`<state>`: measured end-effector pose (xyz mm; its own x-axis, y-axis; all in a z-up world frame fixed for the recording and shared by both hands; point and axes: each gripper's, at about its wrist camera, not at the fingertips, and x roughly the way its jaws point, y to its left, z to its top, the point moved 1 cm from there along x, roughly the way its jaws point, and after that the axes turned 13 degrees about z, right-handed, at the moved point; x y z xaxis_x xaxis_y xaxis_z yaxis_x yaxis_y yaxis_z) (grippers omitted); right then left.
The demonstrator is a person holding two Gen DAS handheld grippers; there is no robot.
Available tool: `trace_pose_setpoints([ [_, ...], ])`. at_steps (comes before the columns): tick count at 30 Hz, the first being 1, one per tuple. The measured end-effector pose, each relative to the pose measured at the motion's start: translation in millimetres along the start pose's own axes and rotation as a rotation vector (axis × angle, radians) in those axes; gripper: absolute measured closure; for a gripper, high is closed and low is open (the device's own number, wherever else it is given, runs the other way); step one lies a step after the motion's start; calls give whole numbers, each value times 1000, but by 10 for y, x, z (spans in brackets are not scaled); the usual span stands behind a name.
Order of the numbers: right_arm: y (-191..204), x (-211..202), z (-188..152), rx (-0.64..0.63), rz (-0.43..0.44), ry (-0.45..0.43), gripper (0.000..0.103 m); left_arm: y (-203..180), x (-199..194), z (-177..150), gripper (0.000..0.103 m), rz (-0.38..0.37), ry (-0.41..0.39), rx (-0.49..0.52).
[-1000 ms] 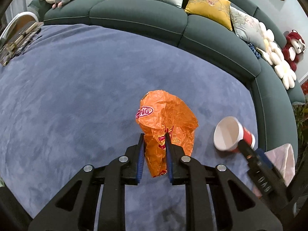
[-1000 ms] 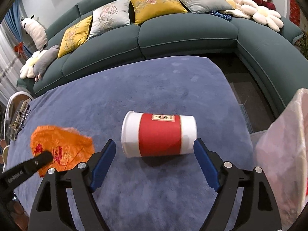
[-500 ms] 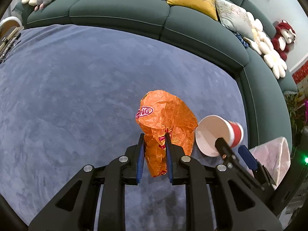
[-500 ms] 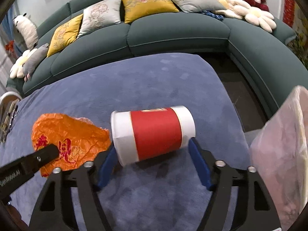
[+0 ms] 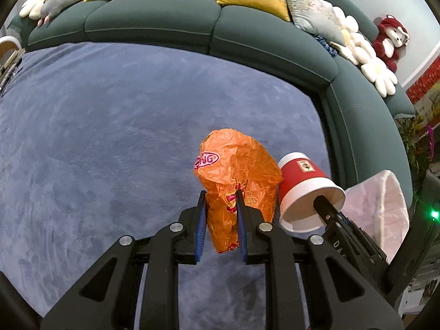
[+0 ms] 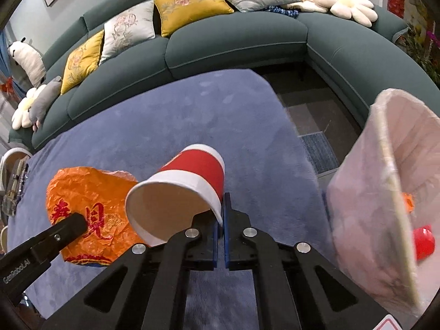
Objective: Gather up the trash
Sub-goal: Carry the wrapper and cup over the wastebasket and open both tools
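Observation:
My left gripper [image 5: 220, 195] is shut on a crumpled orange plastic bag [image 5: 236, 165], which hangs above the blue rug. Close to its right, a red-and-white paper cup [image 5: 299, 181] is held tilted. In the right wrist view my right gripper [image 6: 222, 196] is shut, pinching the wall of the cup [image 6: 198, 170] at its rim, one finger inside the mouth and one outside. The orange bag [image 6: 88, 192] shows at the left there, touching the cup. A trash bin with a pale liner [image 6: 385, 165] stands just to the right, holding red and orange scraps [image 6: 423, 239].
A curved dark green sofa [image 5: 220, 33] with yellow and grey cushions and soft toys wraps the back and right of the rug [image 5: 110, 123]. Dark tiled floor [image 6: 310, 115] lies between rug, sofa and bin. Some clutter sits at the far left edge [image 6: 13, 181].
The right jaws closed from wide around the lying cup to a pinch on its rim, and the cup rose and tilted. Both grippers shifted right toward the bin; the left still grips the bag.

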<state>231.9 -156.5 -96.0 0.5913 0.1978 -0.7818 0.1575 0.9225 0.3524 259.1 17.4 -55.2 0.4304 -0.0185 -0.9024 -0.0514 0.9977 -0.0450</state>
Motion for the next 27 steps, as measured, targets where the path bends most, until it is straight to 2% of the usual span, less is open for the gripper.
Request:
trace_pose_setpoints([
  [12, -247, -858, 35, 18, 0, -130, 100, -514, -579, -121, 84, -46, -90, 77],
  [27, -1182, -1947, -90, 132, -92, -288, 100, -1737, -1201, -554, 84, -152, -181, 276],
])
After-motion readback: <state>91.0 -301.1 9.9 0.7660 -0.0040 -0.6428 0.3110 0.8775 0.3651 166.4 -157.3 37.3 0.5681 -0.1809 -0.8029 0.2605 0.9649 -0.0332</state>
